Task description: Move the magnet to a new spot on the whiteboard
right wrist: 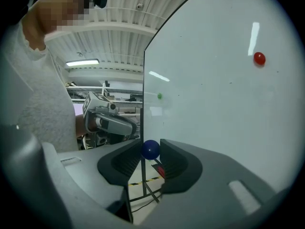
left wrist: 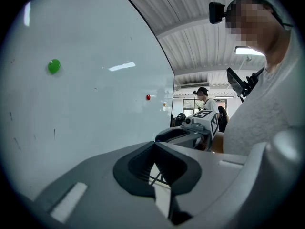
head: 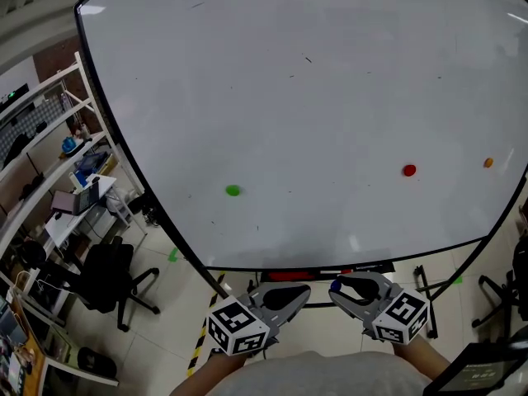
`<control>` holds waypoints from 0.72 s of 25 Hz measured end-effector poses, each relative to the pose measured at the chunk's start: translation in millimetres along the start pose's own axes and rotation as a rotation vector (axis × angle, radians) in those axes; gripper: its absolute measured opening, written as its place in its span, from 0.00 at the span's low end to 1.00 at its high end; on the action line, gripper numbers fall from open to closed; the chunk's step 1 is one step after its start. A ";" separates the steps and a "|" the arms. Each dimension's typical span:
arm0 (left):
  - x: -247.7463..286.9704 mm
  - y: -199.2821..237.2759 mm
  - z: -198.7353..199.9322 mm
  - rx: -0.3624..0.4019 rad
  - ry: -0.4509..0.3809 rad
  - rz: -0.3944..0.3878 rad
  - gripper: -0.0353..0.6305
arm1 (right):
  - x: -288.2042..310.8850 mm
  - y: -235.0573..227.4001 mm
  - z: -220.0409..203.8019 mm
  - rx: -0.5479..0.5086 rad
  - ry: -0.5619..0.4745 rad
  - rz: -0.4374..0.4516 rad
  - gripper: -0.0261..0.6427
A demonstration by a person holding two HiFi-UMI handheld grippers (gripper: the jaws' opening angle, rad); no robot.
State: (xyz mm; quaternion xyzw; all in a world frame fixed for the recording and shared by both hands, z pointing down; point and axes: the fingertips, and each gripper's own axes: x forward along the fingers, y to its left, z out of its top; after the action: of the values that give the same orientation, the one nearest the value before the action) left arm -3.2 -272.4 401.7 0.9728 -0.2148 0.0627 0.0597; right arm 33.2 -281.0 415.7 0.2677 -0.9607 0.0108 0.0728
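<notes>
The right gripper (right wrist: 150, 145) is clamped on the blue magnet (right wrist: 150, 150), held just below the whiteboard's (head: 289, 97) bottom edge (a green magnet (head: 233, 190), a red magnet (head: 409, 170) and an orange magnet (head: 487, 162) sit on the board). The left gripper (left wrist: 153, 144) has its jaws together, with nothing between them.

The floor (head: 165, 337) has pale tiles and a yellow-black stripe (head: 199, 341). At the left stand white shelves (head: 87, 89) with small things, a desk (head: 70, 221) and a black chair (head: 107, 275). The ribbed ceiling (left wrist: 190, 13) carries long lamps (left wrist: 249, 51).
</notes>
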 end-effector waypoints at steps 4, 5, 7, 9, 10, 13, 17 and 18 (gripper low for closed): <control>-1.2 -0.6 -3.0 0.014 0.013 0.010 0.02 | 1.4 4.3 -1.5 -0.004 0.005 0.010 0.23; -1.5 -1.4 -3.4 0.014 0.014 0.008 0.02 | 1.5 5.5 -1.6 -0.005 0.006 0.011 0.23; -1.5 -2.5 -3.8 0.005 0.007 -0.004 0.02 | 2.5 6.6 -3.1 -0.005 0.007 0.011 0.23; -0.7 -2.1 -4.5 -0.005 -0.003 -0.016 0.02 | 4.3 6.1 -5.8 -0.004 0.008 0.011 0.23; -0.1 -1.8 -5.3 -0.006 -0.002 -0.018 0.02 | 4.6 5.7 -6.6 -0.004 0.008 0.010 0.23; 0.9 -4.7 -5.9 -0.007 0.007 -0.021 0.02 | 1.8 6.6 -5.5 -0.007 0.007 0.007 0.23; 0.9 -8.7 -4.4 -0.006 0.007 -0.025 0.02 | -2.0 8.2 -5.1 -0.010 0.007 0.001 0.23; 0.7 -9.5 -4.1 -0.005 0.007 -0.026 0.02 | -2.7 9.1 -5.3 -0.010 0.008 0.001 0.23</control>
State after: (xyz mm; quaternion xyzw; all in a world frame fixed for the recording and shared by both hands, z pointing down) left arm 1.1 -263.6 405.0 0.9752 -0.2021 0.0646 0.0636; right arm 31.5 -271.5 420.7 0.2669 -0.9605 0.0073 0.0781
